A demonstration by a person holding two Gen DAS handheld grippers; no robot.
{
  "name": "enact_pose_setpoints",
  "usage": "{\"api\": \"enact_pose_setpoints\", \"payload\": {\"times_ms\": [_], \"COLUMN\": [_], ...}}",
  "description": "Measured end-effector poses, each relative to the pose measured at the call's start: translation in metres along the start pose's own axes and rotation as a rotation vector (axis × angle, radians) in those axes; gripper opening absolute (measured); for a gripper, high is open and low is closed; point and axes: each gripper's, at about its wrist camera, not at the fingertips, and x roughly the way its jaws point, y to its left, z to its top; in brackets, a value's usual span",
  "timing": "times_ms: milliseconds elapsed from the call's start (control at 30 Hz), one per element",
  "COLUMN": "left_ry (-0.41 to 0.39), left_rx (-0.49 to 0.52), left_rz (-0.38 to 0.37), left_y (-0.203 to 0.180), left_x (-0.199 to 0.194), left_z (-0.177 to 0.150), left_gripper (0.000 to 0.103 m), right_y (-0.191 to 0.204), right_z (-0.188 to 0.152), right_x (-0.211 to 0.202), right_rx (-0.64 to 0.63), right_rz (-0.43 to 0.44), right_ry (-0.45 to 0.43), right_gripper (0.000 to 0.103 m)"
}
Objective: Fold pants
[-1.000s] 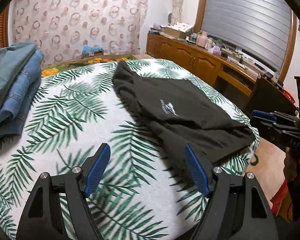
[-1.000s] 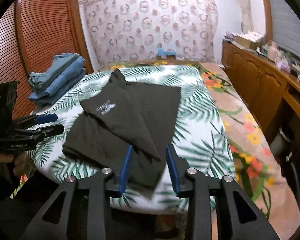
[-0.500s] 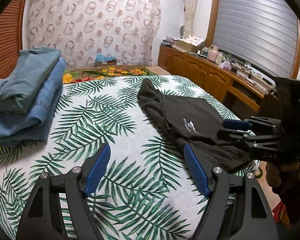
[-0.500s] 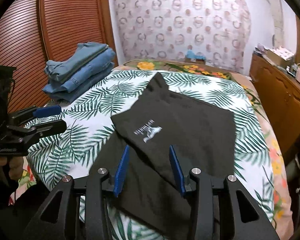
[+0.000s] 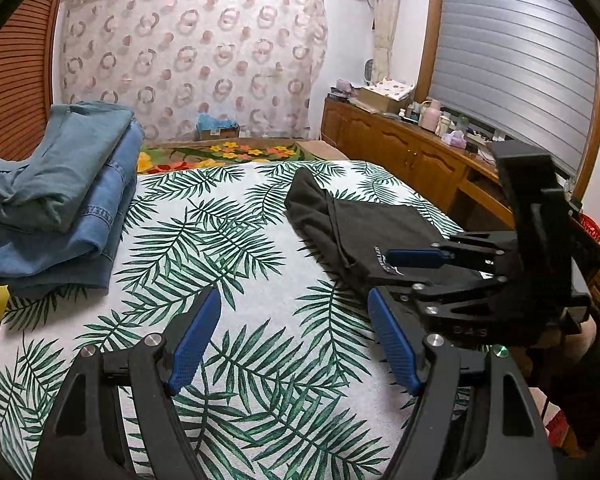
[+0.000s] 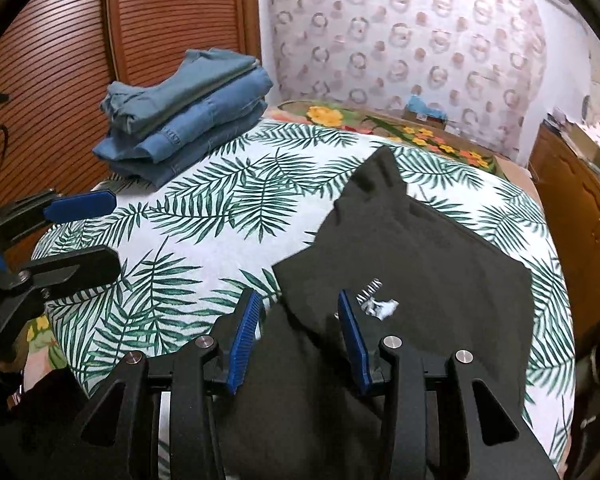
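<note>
Palm-leaf bedspread (image 5: 260,320) covers the bed we work over, and we place everything by it. At its far left corner we see a stack of folded jeans (image 5: 64,200), light denim on top of darker. Behind the bedspread's far edge, against the ring-patterned curtain (image 5: 188,60), a cardboard box (image 5: 218,130) sits with something blue in it; what it is we cannot tell. Our left gripper (image 5: 294,340) hangs over bare bedspread with its blue-padded fingers (image 5: 196,336) spread wide and nothing between them. On the right half of the bedspread lie the black pants (image 6: 420,248), partly folded, a white logo showing. Our right gripper (image 6: 300,336) sits above their near part, fingers about half apart, gripping nothing. Right of the bedspread runs a wooden cabinet (image 5: 400,152) with a patterned box and small bottles on top.
</note>
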Motion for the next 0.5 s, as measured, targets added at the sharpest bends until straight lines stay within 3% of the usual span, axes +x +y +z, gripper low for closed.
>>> {"api": "enact_pose_setpoints", "payload": {"times_ms": [167,300,367,500], "left_ry": [0.006,0.01,0.012,0.019], "left_rx": [-0.003,-0.004,-0.004,-0.002], "left_rz": [-0.002,-0.004,-0.007,-0.01], "left_y": [0.0006,-0.0002,-0.0003,-0.0026], "left_x": [0.0012,0.0013,0.0019,0.0052], "left_z": [-0.0013,-0.0056,-0.0065,-0.0079], "left_gripper": [0.077,0.077,0.077,0.077], "right_y": [0.0011,-0.0004,-0.0021,-0.0034], "right_z": [0.008,0.0107,0.0105,0.0098], "right_x": [0.0074,0.0082,0.0073,0.0038], "right_rx": [0.008,0.011,0.014,0.008], "right_rz": [0.018,0.031,0.043,0.042], "right_ry": [0.001,0.0,0.001,-0.009], "right_gripper": [0.033,0.012,0.007,0.003]}}
